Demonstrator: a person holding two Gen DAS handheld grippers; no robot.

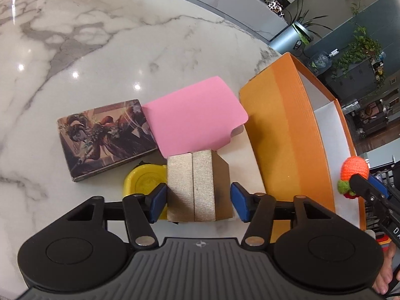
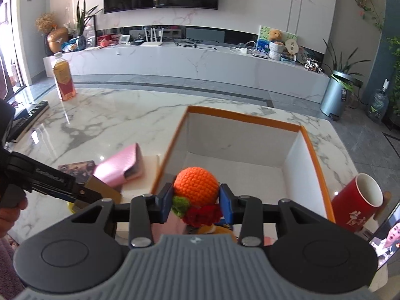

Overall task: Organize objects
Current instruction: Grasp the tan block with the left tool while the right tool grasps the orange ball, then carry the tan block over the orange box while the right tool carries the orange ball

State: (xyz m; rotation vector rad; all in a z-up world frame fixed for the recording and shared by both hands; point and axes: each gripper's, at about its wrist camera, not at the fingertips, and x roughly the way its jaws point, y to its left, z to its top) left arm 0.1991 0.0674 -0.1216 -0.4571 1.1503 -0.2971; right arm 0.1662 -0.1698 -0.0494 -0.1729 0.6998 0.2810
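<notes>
A small gold box [image 1: 191, 187] stands on the marble table [image 1: 100, 50] between the blue pads of my left gripper [image 1: 197, 200], which press both of its sides. Behind it lie a pink case [image 1: 192, 112] and an illustrated card box [image 1: 105, 137], with a yellow dish [image 1: 142, 180] at its left. My right gripper [image 2: 196, 202] is shut on an orange crocheted toy [image 2: 196, 185] with green and red trim. It hangs over the near edge of the open orange box [image 2: 240, 117], whose white inside shows nothing. The toy [image 1: 355, 168] also shows at the right in the left wrist view.
A red mug [image 2: 357, 202] stands right of the orange box, with a phone [image 2: 385, 240] showing video beside it. A drink bottle [image 2: 63, 77] and a remote [image 2: 27, 120] sit at the far left of the table. A person's hand [image 2: 10, 215] holds the left gripper.
</notes>
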